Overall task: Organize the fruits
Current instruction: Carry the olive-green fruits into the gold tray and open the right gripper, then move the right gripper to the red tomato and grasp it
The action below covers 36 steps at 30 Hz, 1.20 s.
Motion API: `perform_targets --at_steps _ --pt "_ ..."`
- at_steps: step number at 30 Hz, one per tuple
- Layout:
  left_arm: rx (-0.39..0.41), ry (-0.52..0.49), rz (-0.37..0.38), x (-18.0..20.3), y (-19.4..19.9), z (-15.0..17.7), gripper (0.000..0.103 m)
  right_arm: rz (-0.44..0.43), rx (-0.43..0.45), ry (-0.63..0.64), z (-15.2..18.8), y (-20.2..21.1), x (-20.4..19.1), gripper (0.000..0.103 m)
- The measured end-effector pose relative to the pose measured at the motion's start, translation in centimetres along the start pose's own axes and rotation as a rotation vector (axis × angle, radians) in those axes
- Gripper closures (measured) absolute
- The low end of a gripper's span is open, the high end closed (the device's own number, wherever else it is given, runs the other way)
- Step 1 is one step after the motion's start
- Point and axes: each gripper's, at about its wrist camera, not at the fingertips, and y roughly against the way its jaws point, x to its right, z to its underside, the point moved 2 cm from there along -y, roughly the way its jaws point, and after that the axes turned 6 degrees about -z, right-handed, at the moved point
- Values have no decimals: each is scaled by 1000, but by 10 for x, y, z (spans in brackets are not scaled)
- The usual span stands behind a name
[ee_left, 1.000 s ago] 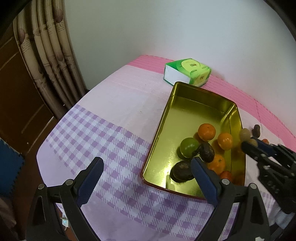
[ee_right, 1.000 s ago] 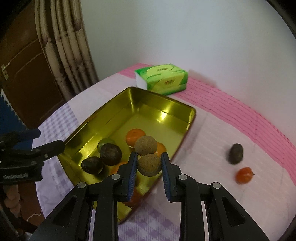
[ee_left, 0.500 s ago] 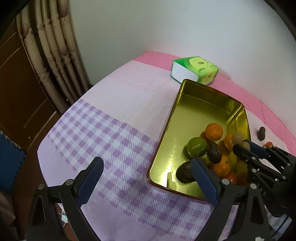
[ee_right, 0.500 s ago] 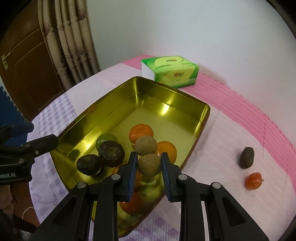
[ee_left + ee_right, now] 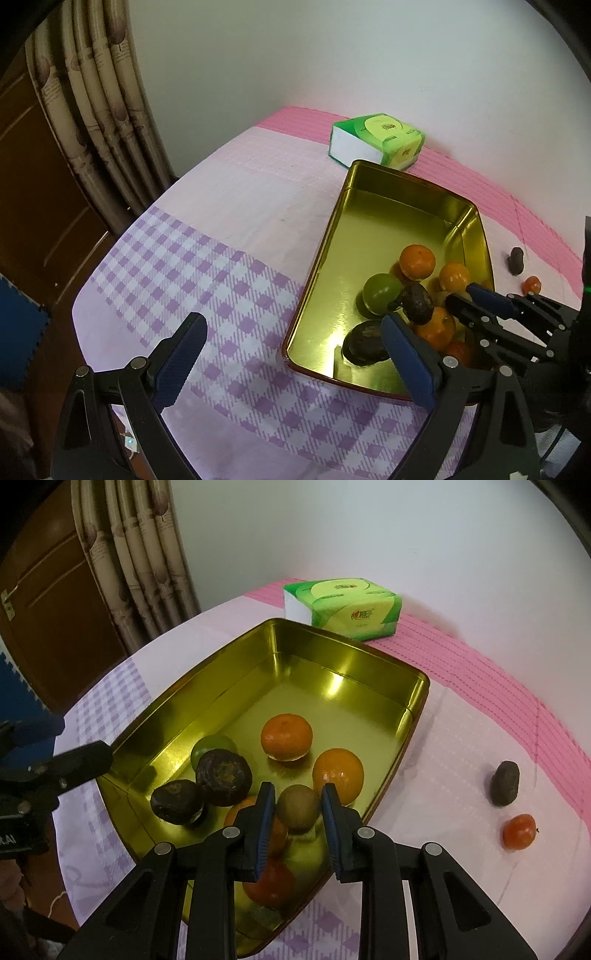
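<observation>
In the left wrist view, the left gripper [image 5: 293,356] hangs over the checked part of the cloth near the front edge of the worktop [image 5: 229,206]. Its jaws are released wide and hold nothing. The golden tray [image 5: 325,243] lies on the right half of the worktop, with its far end near the tissue pack [image 5: 376,142] by the far edge. Oranges, a green fruit [image 5: 382,298] and dark fruits are gathered in the near end of the tray. The right gripper [image 5: 469,299] reaches over the tray's right wall into this pile. In the right wrist view, the jaws of the right gripper [image 5: 298,825] are narrow and clasp a brown fruit [image 5: 298,808]. They have just been opening a little, and the fruit is between them, with the pads seemingly touching its sides. It hangs above the near end of the tray [image 5: 229,657], close to an orange [image 5: 338,771] and above the other fruits. I judge that the step in hand is the release of this brown fruit into the tray. The next move probably calls for opening the jaws fully so that the fruit settles among the others, then lifting clear of the tray wall. Two fruits are not yet organized: a dark fruit [image 5: 505,782] and a small red-orange fruit [image 5: 519,830] lie on the cloth toward the right edge of the worktop, well apart from the tray. The right gripper seems better placed to fetch them.
</observation>
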Motion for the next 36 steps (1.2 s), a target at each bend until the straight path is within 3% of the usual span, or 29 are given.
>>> perform_targets --at_steps 3,9,21,25,36 --pt "5 -7 0 2 1 0 9 -5 20 -11 -1 7 2 69" --pt "12 -16 -1 3 3 0 9 -11 85 -65 3 36 13 67" --pt "36 -40 4 9 8 1 9 191 98 -237 54 81 114 65" --pt "38 -56 4 13 8 2 9 218 92 -291 63 81 140 65" --pt "44 -79 22 18 5 3 9 255 78 -306 60 49 165 65"
